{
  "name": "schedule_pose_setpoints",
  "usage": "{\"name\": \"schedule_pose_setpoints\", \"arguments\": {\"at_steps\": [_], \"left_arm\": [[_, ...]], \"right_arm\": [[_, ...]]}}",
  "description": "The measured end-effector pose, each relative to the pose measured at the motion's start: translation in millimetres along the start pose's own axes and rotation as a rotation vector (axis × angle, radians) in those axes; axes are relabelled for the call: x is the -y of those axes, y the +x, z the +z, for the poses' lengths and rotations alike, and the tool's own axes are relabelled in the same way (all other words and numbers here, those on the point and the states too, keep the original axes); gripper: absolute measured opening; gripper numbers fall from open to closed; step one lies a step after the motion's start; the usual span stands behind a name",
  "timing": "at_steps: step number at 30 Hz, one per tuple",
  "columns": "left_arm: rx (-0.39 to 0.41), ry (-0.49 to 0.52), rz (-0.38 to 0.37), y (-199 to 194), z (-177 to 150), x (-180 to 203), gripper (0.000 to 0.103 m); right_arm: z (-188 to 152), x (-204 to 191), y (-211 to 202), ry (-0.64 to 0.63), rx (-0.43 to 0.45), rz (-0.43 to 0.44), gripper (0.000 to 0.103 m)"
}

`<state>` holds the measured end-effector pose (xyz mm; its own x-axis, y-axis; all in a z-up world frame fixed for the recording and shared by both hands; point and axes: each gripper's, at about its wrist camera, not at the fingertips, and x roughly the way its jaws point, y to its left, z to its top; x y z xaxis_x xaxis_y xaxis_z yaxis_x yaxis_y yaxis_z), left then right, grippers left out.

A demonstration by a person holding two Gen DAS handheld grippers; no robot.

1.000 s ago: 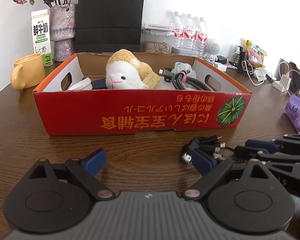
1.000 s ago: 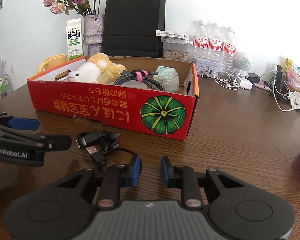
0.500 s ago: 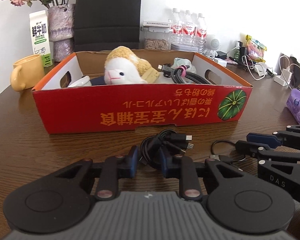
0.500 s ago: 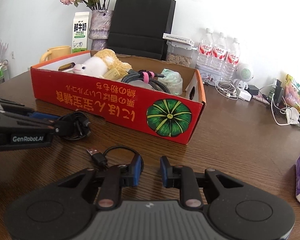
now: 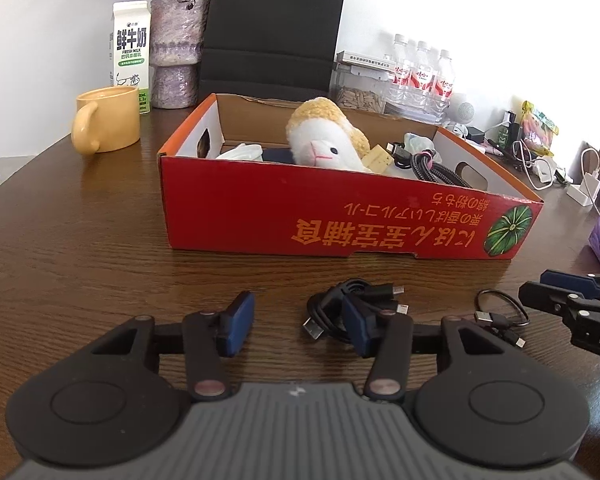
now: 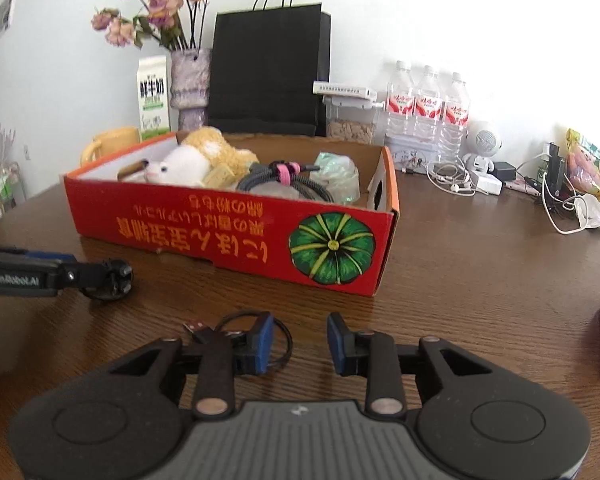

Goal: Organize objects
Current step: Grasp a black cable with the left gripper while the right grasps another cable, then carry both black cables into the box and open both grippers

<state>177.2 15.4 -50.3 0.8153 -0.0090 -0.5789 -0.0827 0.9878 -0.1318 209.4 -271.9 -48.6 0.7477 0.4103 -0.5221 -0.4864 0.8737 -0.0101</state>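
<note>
My left gripper [image 5: 298, 322] just opened, nothing between the pads; black cable bundle [image 5: 340, 304] sits by its right finger, on the table [image 5: 100, 264]. Light, floppy, so pinch mid-coil. Red box [image 5: 320, 220] beyond.

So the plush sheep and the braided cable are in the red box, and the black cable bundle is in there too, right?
Not quite. The plush sheep and braided cable are in the red box, but the left wrist view shows the black cable bundle lying on the table in front of the box.
</note>
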Motion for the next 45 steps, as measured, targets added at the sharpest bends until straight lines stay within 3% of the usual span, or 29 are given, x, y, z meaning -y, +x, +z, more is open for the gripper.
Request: {"name": "schedule_pose_setpoints", "arguments": {"at_steps": [2, 6, 9, 13, 14, 17, 24, 30, 34, 36, 45], "left_arm": [[0.001, -0.004, -0.002, -0.6, -0.2, -1.0, 0.052], [0.002, -0.008, -0.003, -0.8, -0.6, -1.2, 0.053], [0.001, -0.013, -0.016, -0.7, -0.5, -2.2, 0.058], [-0.002, 0.002, -0.023, -0.6, -1.1, -0.8, 0.06], [-0.003, 0.007, -0.033, -0.6, -1.1, -0.5, 0.059], [-0.013, 0.022, -0.096, -0.5, -2.2, 1.5, 0.025], [0.011, 0.003, -0.104, -7.0, -4.8, 1.3, 0.02], [0.135, 0.036, -0.077, -27.5, -8.4, 7.8, 0.016], [0.174, 0.055, -0.082, -37.2, -7.5, 12.1, 0.015], [0.19, 0.051, -0.092, -40.7, -4.8, 12.4, 0.003], [0.236, 0.041, -0.115, -46.6, 11.4, 9.1, 0.003]], "right_arm": [[-0.3, -5.5, -7.1, 0.002, 0.017, 0.044, 0.043], [-2.3, -31.0, -5.0, -0.088, -0.024, 0.114, 0.042], [0.8, -44.2, 6.0, -0.137, -0.061, 0.124, 0.037], [6.0, -44.7, 17.6, -0.11, -0.086, 0.138, 0.02], [5.5, -44.8, 18.1, -0.103, -0.087, 0.14, 0.017], [3.3, -47.3, 15.8, -0.108, -0.084, 0.13, 0.015], [1.9, -47.3, 12.1, -0.109, -0.079, 0.103, 0.014], [1.4, -45.2, -0.3, -0.088, -0.009, 0.098, 0.014], [2.1, -45.0, -7.2, -0.082, 0.038, 0.095, 0.014], [3.4, -45.2, -9.4, -0.08, 0.053, 0.099, 0.014], [19.9, -45.5, -15.8, -0.067, 0.134, 0.112, 0.014]]}}
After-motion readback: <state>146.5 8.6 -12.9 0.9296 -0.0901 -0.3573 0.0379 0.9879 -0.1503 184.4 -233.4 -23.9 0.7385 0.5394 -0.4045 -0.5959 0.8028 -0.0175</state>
